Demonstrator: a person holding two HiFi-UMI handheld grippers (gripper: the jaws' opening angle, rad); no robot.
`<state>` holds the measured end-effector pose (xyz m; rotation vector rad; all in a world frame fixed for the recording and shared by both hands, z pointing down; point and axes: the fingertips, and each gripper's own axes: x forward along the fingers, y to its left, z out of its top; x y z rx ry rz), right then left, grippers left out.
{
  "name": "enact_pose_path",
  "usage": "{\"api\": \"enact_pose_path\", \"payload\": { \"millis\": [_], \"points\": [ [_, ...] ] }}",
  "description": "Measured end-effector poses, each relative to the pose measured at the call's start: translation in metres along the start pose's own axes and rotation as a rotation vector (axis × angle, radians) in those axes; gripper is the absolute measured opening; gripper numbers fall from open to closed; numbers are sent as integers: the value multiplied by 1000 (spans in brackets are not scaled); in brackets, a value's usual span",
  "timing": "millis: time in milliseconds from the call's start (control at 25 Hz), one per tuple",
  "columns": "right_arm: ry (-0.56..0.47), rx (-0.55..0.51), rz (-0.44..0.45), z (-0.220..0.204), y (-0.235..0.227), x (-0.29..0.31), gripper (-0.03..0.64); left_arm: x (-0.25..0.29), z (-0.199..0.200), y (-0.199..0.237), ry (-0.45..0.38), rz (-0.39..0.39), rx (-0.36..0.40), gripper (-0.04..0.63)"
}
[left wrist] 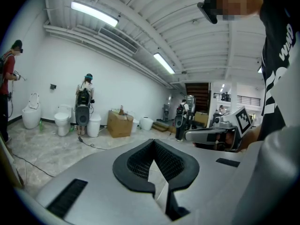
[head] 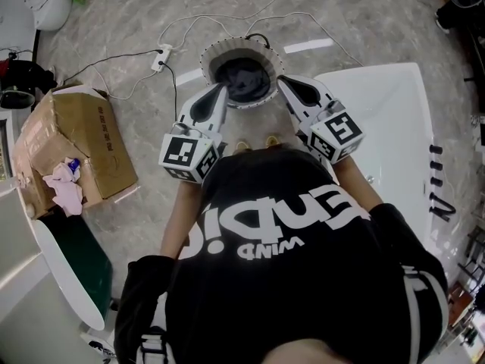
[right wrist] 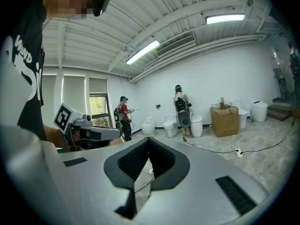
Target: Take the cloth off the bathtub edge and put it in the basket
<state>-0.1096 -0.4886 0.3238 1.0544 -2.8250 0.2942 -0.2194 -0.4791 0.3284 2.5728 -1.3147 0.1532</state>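
With the dark cloth (head: 244, 80) lying in the basket (head: 216, 51) at upper centre, the left gripper (head: 222, 89) and right gripper (head: 283, 83) are both closed and empty, so they should probably draw back without snagging its rim.

The dark grey-blue fabric cloth (head: 244, 80) lies crumpled in a loose heap inside the round basket with a white ruffled rim (head: 214, 51), filling most of its dark opening and staying below the rim. The basket stands upright on the grey marbled floor (head: 121, 29), at 12 o'clock in the head view. The glossy white bathtub (head: 386, 120) sits at about 4 o'clock from the basket, close beside it; its broad flat edge (head: 371, 71) nearest the basket is bare.
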Motion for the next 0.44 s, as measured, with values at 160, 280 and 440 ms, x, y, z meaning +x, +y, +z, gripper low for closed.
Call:
{"api": "enact_pose_path", "payload": {
  "millis": [160,280,440],
  "points": [
    [1,3,5,-1,0,-1,14,-1,0,1,3,5,-1,15],
    [4,-4,11,-1,2,-3,14,-2,-1,0,5,8,1,15],
    [7,-11,12,-1,1,-8,14,-3,-2,-3,8,17,-6,14]
  ]
}}
